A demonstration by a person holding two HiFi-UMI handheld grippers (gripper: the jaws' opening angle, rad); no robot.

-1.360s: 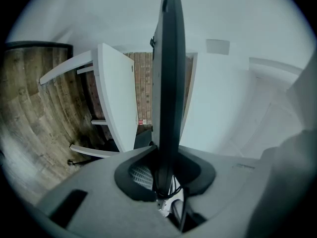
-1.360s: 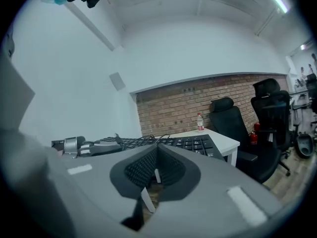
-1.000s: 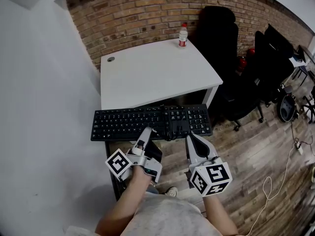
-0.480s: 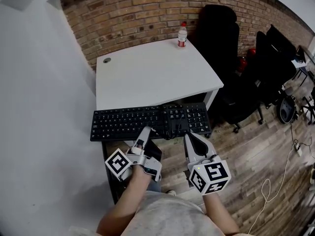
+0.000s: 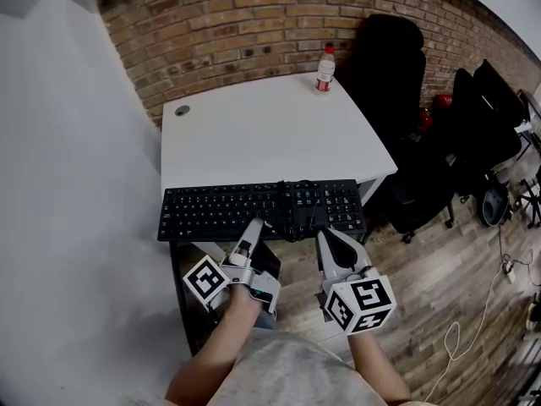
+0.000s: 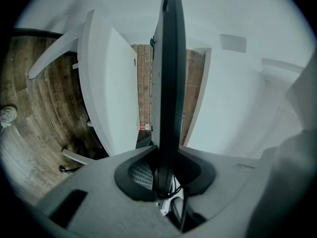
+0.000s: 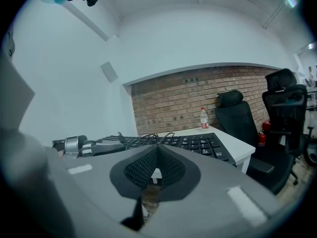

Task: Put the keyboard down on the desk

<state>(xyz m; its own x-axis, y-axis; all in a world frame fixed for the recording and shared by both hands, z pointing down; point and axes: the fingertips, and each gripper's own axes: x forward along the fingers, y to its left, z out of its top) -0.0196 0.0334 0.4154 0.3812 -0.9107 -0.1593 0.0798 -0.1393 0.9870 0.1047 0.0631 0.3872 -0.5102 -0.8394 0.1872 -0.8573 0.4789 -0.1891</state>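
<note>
white desk point(image 5: 262, 134), black corded keyboard point(image 5: 228, 211) at its edge, left tongs point(image 5: 253, 228) pinching it, right tongs point(image 5: 326, 235) pressed together

Take the brick wall point(image 5: 245, 24) as your mark. A bottle point(image 5: 325, 68) with a red cap stands upright just in front of it. A black chair point(image 5: 389, 57) stands against the wall, right of the bottle. More black chairs point(image 5: 486, 112) stand farther right, with a red object point(image 5: 443, 101) between. A white wall point(image 5: 68, 184) joins it at your left. The wood floor point(image 5: 431, 269) and a white cable point(image 5: 483, 299) lie well out from it.
</note>
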